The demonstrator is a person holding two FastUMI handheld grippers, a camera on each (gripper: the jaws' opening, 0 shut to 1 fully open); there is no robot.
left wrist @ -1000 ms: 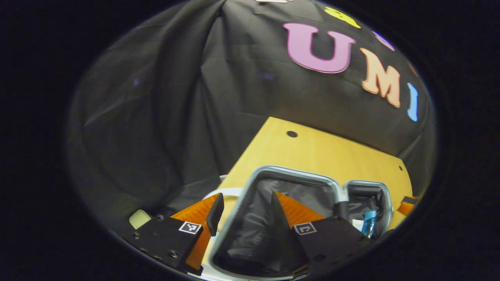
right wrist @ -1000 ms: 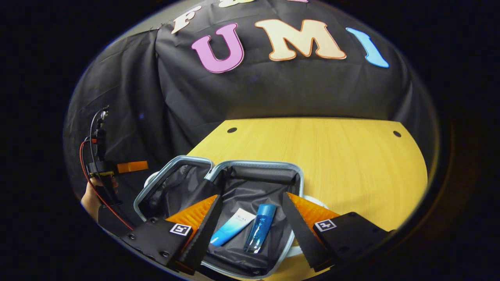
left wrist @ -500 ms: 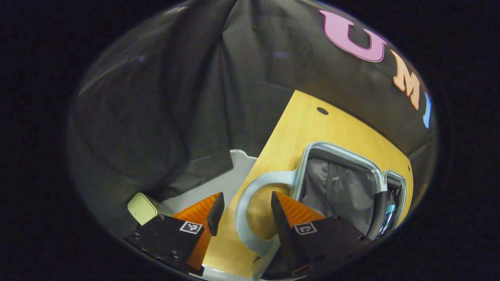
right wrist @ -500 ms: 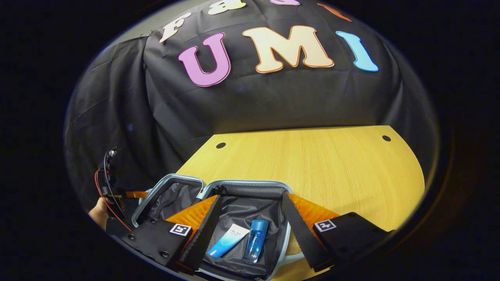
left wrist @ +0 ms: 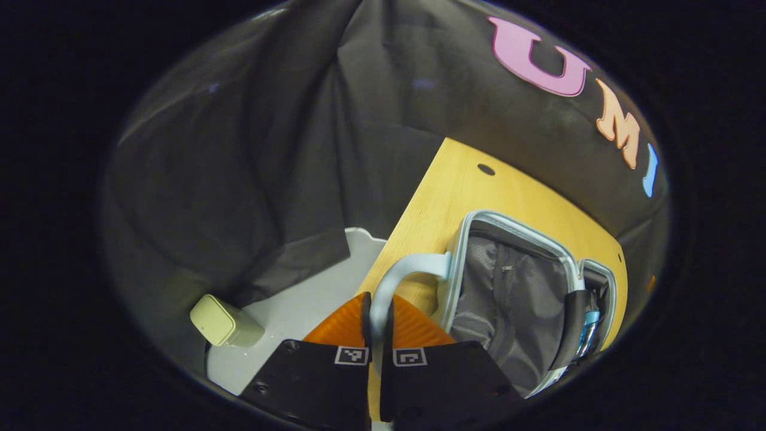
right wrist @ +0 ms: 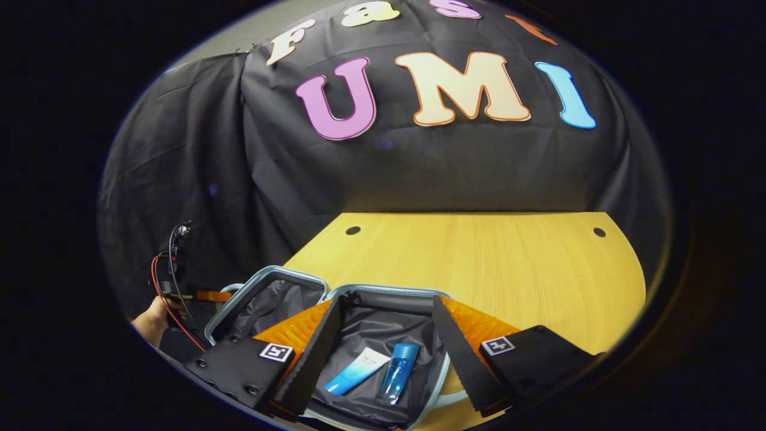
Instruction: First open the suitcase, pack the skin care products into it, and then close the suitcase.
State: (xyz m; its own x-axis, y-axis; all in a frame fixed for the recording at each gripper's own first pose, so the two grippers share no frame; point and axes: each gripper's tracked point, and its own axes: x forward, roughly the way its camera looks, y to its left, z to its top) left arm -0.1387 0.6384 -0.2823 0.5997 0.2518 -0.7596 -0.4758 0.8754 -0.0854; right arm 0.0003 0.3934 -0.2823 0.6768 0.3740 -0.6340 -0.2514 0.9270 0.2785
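On the wooden table [right wrist: 508, 263] lay the small suitcase [right wrist: 383, 311], open flat like a book, its two halves side by side with dark fabric linings and pale grey-blue rims. We had the left gripper [left wrist: 378, 317] pinched tight around the suitcase's pale arched handle [left wrist: 400, 270], which stood out from the outer edge of the empty half [left wrist: 505, 293]; both fingers pressed on the thin band with almost no gap. We held the right gripper [right wrist: 383, 341] wide apart and empty above the other half, grasping nothing. Between its fingers we saw the skin care products already inside: a white-and-blue tube [right wrist: 358, 371] and a blue bottle [right wrist: 398, 365], lying side by side on the lining.

We judged the case light and its shell stiff, so the handle looked a sound place to lift and fold the empty half over. The handle seemed narrow and smooth, so it might slip or twist in a hard pinch. The bottle looked slick and free to roll, so a jerky lift could shift it toward the hinge. Off the table's edge, a small pale green box [left wrist: 218, 320] sat on a grey surface [left wrist: 299, 305].
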